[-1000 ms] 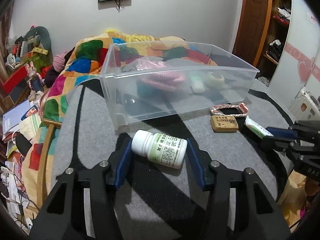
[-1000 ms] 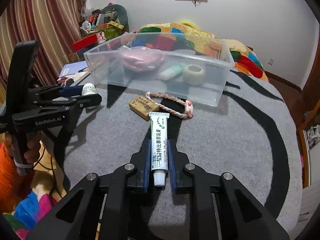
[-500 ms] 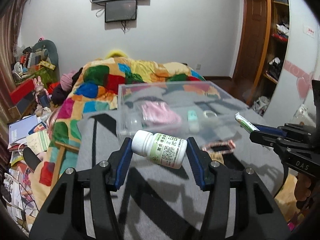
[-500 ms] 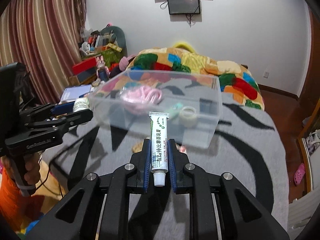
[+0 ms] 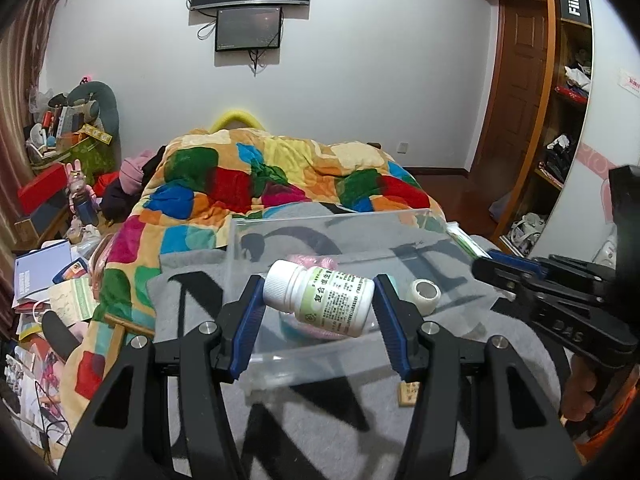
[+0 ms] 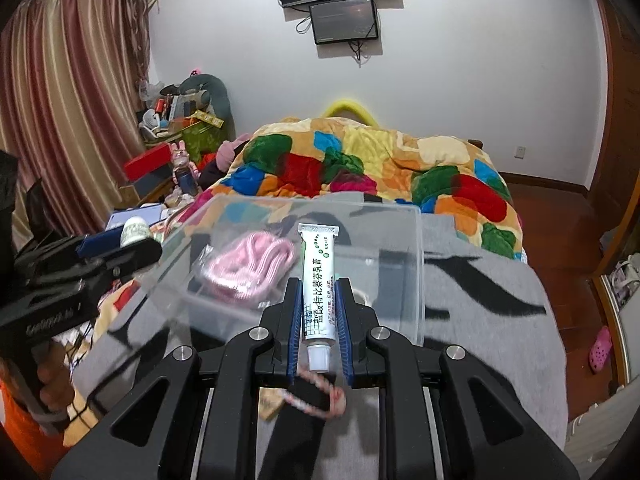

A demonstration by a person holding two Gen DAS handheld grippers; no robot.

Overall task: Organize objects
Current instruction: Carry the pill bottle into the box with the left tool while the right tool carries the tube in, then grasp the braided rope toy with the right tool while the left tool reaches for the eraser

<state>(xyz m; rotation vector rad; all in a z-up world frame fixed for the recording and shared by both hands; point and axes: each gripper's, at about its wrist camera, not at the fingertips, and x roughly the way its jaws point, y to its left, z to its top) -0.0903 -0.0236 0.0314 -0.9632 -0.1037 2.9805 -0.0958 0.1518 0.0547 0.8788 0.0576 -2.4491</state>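
My left gripper [image 5: 318, 300] is shut on a white pill bottle [image 5: 320, 298] with a green label, held in the air above the clear plastic bin [image 5: 240, 240]. My right gripper [image 6: 318, 300] is shut on a white ointment tube [image 6: 317, 280], also lifted over the bin [image 6: 418, 264]. Inside the bin lie a pink cloth item [image 6: 248, 268] and a white tape roll [image 5: 425, 292]. The right gripper also shows at the right edge of the left wrist view [image 5: 504, 270]. The left gripper with the bottle shows at the left of the right wrist view [image 6: 132, 240].
The bin stands on a grey blanket with black marks [image 5: 304, 420]. A brown eraser block [image 5: 409, 394] and a braided rope ring [image 6: 320, 396] lie on the blanket in front of the bin. A colourful quilt [image 5: 280, 176] lies behind; clutter [image 5: 48, 280] fills the floor left.
Both grippers have risen from the blanket with their objects and moved forward over the bin. The bottle and tube stay clamped.
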